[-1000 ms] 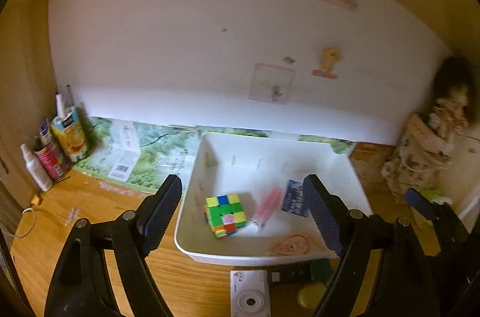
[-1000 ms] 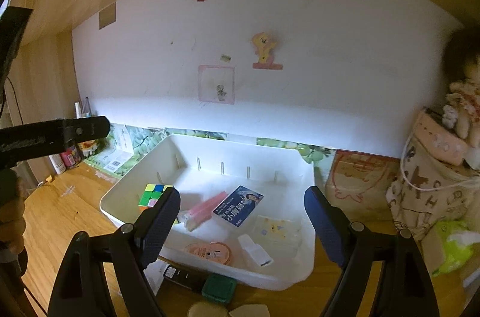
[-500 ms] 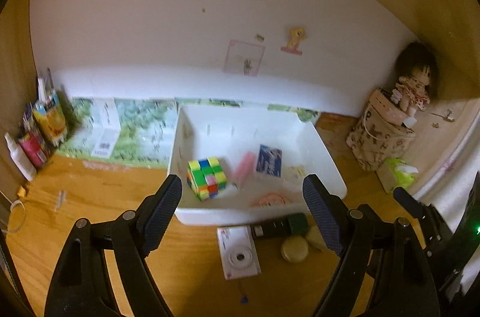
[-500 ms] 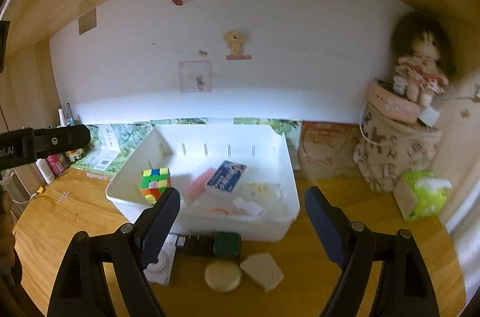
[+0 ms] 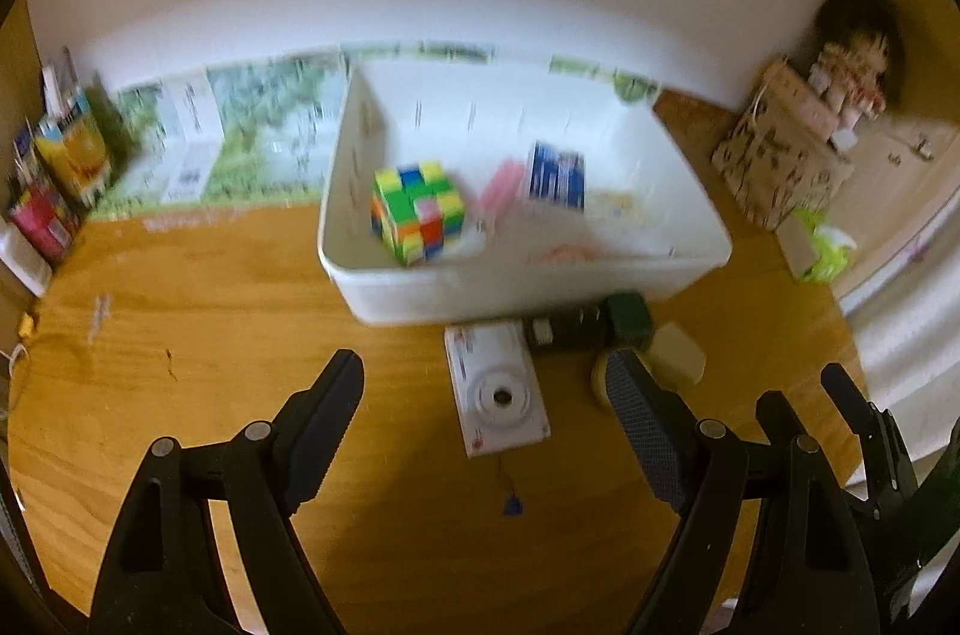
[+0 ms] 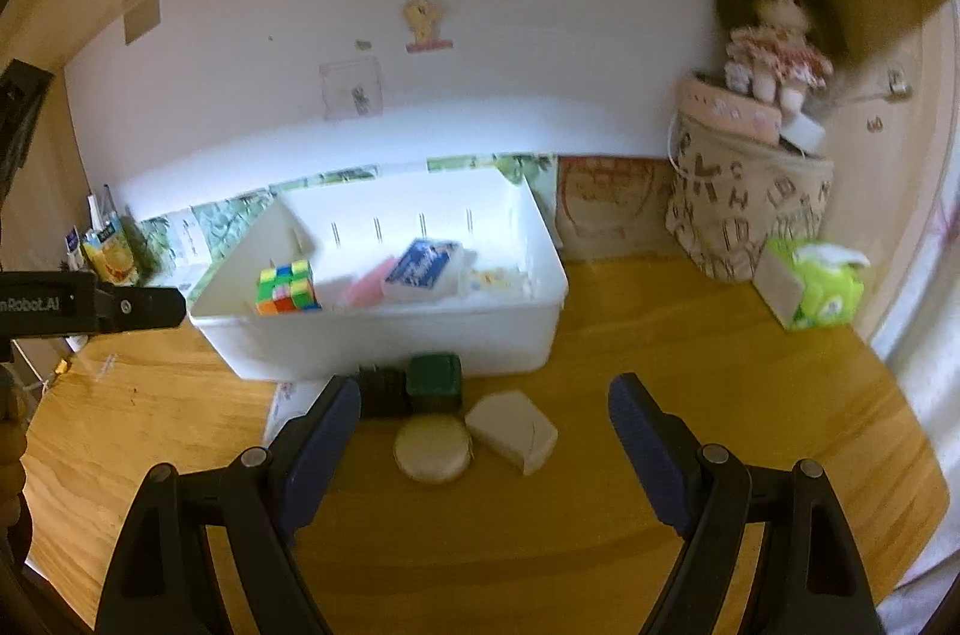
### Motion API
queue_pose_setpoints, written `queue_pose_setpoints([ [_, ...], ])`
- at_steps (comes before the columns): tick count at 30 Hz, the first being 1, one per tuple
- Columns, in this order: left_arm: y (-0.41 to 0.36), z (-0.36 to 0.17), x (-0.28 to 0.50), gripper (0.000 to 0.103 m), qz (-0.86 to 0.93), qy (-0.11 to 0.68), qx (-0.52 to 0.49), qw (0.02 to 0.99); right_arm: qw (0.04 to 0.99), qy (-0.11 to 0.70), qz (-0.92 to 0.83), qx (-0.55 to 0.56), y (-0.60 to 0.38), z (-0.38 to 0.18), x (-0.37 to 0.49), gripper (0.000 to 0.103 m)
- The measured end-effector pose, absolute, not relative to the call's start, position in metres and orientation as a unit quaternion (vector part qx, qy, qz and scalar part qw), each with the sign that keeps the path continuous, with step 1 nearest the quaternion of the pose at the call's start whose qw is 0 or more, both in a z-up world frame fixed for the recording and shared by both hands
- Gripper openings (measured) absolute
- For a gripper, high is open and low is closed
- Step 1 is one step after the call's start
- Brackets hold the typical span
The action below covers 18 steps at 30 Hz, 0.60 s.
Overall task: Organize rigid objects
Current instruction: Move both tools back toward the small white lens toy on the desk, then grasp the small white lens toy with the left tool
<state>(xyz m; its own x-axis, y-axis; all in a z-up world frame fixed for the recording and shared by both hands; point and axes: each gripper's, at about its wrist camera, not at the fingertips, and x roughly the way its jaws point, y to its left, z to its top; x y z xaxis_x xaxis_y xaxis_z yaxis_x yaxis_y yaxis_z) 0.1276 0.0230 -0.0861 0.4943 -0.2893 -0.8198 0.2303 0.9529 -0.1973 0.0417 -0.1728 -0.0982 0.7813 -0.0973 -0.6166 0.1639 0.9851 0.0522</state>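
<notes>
While both tongs — left (image 5: 483, 392), right (image 6: 485, 410) — gape wide and empty above the wooden bench (image 5: 210, 365), a blurred colour cube (image 5: 418, 212) sits ahead in the smooth white bin (image 5: 522, 287).

Warm yellowish indoor light, fairly dim. Brightest patch is the white wall (image 6: 480, 53), lit from above. Left wrist view motion-blurred throughout: white bin (image 5: 522, 287) and cube (image 5: 418, 212) smeared. Right wrist view softer blur, doll (image 6: 774, 35) fuzzy. Dark shadow pools on the wooden desk (image 5: 198, 395) below the fingers. Heavy fisheye bending, black vignette at corners.
</notes>
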Motion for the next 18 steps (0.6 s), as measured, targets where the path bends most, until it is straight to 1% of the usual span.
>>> queue_pose_setpoints([
  [7,0.011,-0.126,0.134,0.085,-0.154,0.549,-0.036,0.821,0.928,0.356,-0.08,0.079,-0.183,-0.129,0.039,0.085],
  [11,0.0,-0.149,0.139,0.085,-0.151,0.591,-0.037,0.791,0.916,0.377,-0.067,0.122,-0.195,-0.144,0.042,0.086],
  [18,-0.009,-0.176,0.147,0.085,-0.119,0.631,-0.041,0.766,0.894,0.407,-0.063,0.178,-0.213,-0.165,0.061,0.086],
])
